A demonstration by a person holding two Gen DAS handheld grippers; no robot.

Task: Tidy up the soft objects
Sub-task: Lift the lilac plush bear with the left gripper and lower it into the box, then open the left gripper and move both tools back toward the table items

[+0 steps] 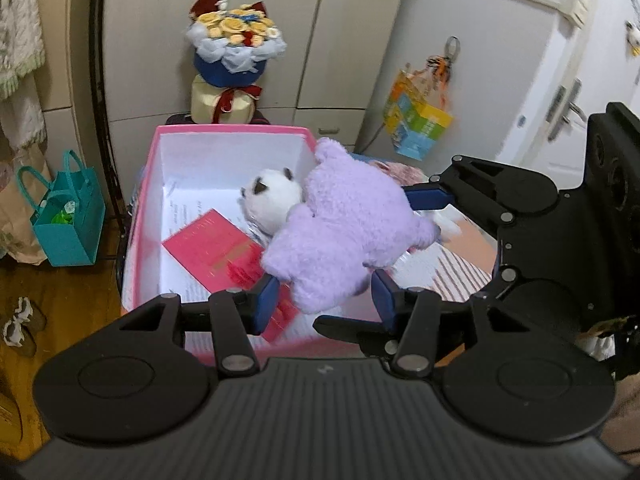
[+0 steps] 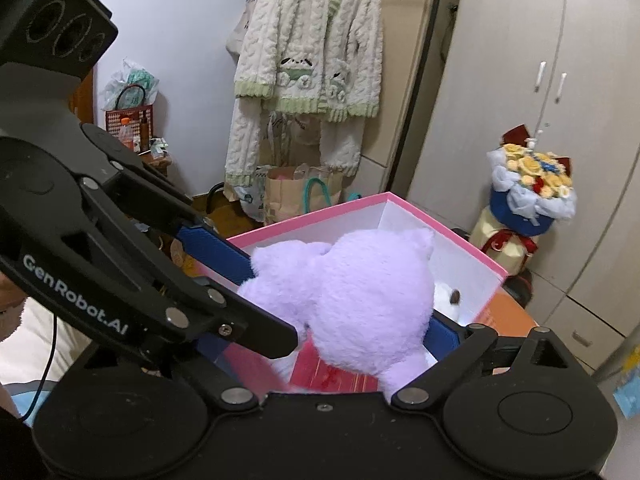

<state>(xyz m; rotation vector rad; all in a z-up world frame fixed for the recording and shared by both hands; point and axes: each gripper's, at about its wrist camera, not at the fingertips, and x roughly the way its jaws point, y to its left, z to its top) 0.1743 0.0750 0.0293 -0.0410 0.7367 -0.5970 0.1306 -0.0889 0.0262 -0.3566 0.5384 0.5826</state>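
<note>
The left claw stands about half open. Its two blue pads lie against the lower part of a purple plush toy from both sides, so it is grasping the toy. The right claw is spread very wide around the same toy. One of its blue fingers touches the upper side of the toy, but the other finger is mostly hidden. It cannot be told if this claw presses the toy or is only around it.

The toy hangs over the near part of an open pink box with white inner walls, and it leans over the right wall.

The left wrist view shows the inside of the box: a red card lies on printed papers on the bottom. A white plush head with dark patches is touching the purple toy; whether it belongs to the same toy is not clear. This view also shows a teal bag on the floor and a bouquet behind the box.

In the right wrist view the purple toy covers most of the box. Only this view shows a fleece jacket hanging on the wall.
</note>
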